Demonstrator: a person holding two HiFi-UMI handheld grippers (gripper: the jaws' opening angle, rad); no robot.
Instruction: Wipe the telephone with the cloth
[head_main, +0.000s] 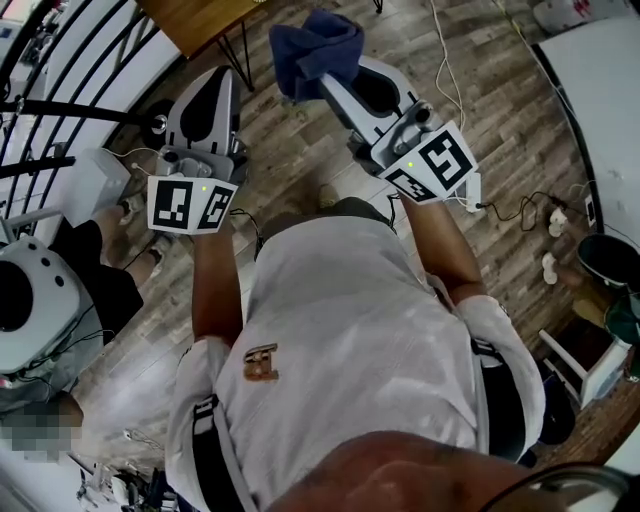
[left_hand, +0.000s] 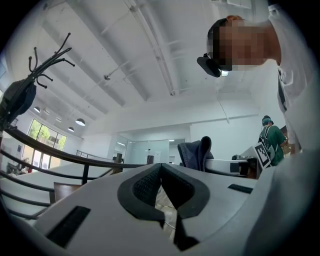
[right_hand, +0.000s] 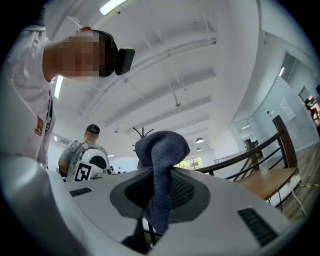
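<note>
Telephone: in no view; wiping apparently not begun. Cloth (head_main: 315, 50), dark blue, bunched at 12 o'clock of head view, pinched between right gripper (right_hand: 159, 187) jaws. Left gripper (left_hand: 161, 167) at 11 o'clock, jaws together, empty. Whole wipe left.

Cloth (head_main: 312, 48) between the jaws of right gripper (head_main: 328, 78); left gripper (head_main: 214, 76) leftward; wooden table (head_main: 196, 20) beyond.

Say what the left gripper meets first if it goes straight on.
Probably the wooden table: in the head view the left gripper aims at its edge. In its own view the tabletop sits low and left, near a black railing, so it may pass above; depth is unclear.
</note>
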